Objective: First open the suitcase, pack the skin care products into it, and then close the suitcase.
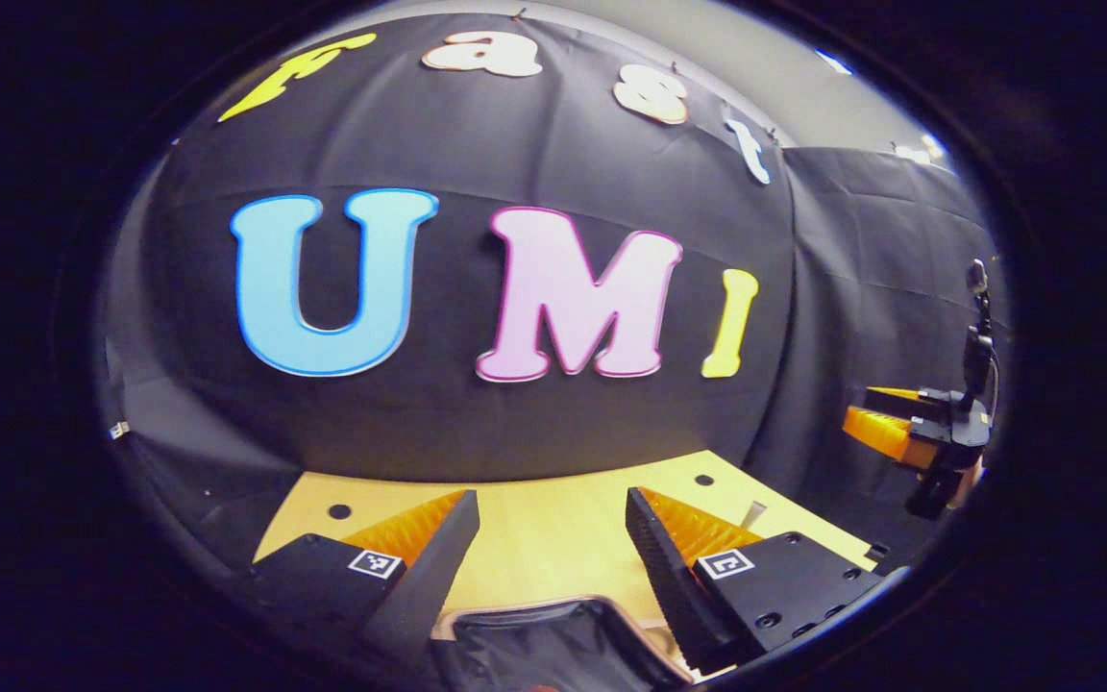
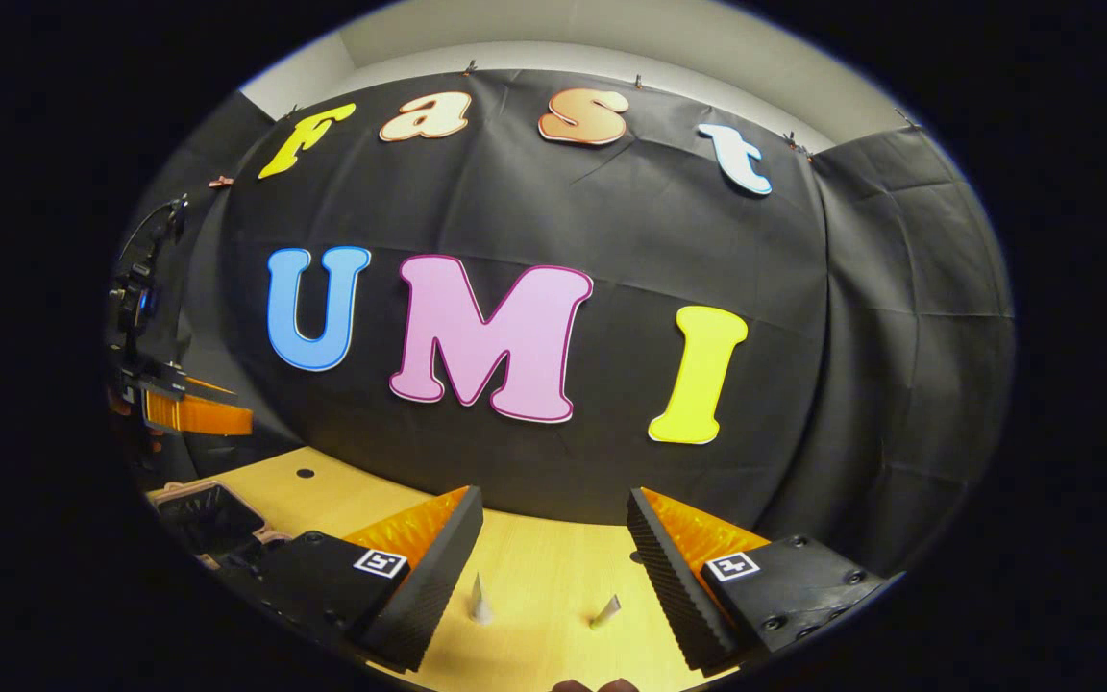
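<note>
The left claw (image 1: 552, 538) sits at the bottom of the left gripper view with its fingers wide apart and nothing between them, raised above the tabletop (image 1: 534, 538) and aimed at the booth wall. Just under it, at the bottom centre of that frame, lies the suitcase (image 1: 553, 644): a dark lined interior inside a pale rim, which I take to be already open, though only its near part can be seen. The right claw (image 2: 553, 557) is likewise spread and empty in the right gripper view, held over bare wood. Between its fingers, low in the frame, two small pale pointed tips (image 2: 479, 601) rise from below; they may be the tops of skin care products, but too little shows to be sure. In the same view the suitcase corner appears at lower left, and the left claw shows farther off at middle left.

Judging from this, opening seems done and packing is next. The risks come from the pose: both claws point at the wall rather than down, so a descent begun blind could strike the suitcase rim or knock over the slim items. Tall, narrow things tip easily if one finger touches first, and a toppled item could roll towards the tabletop edge.
</note>
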### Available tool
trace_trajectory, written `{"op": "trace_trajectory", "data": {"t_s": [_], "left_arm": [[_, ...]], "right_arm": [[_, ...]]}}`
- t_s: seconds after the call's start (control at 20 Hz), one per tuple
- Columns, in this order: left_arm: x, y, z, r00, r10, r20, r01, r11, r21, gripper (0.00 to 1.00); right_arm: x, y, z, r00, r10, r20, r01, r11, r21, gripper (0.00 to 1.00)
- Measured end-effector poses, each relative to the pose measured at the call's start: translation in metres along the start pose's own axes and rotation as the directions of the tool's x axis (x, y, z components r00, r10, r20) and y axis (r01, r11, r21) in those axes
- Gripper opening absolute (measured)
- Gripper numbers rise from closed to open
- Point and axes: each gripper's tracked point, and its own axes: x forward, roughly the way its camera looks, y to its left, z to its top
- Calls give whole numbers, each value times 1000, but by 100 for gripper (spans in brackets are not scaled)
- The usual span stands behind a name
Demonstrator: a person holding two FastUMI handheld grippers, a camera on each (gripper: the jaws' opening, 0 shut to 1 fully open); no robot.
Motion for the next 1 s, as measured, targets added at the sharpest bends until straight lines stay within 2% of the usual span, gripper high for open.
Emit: {"op": "trace_trajectory", "data": {"t_s": [0.15,0.25,0.4,0.5,0.65,0.7,0.85,1.0], "left_arm": [[37,-81,-55,987,-109,-114,106,994,-31,96],[64,-110,-104,961,-133,-244,119,990,-69,96],[106,-139,-170,919,-143,-368,101,986,-131,96],[133,-146,-210,893,-124,-433,72,988,-136,97],[176,-147,-259,858,-40,-512,-7,996,-89,97],[189,-147,-270,847,-19,-532,-28,996,-80,97],[228,-141,-291,839,39,-543,-74,996,-44,97],[246,-136,-307,805,70,-590,-80,997,10,97]], "right_arm": [[-4,-13,-12,1000,22,-1,-22,1000,3,96],[-6,-21,-26,999,45,-24,-44,999,23,96],[-14,-35,-57,993,84,-77,-82,996,30,96],[-17,-48,-77,989,99,-113,-98,995,20,96],[-15,-59,-107,978,127,-165,-119,991,53,96],[-13,-62,-121,974,136,-181,-127,990,61,96],[-2,-75,-167,957,148,-250,-137,989,63,96],[14,-84,-211,939,161,-303,-135,985,106,97]]}}
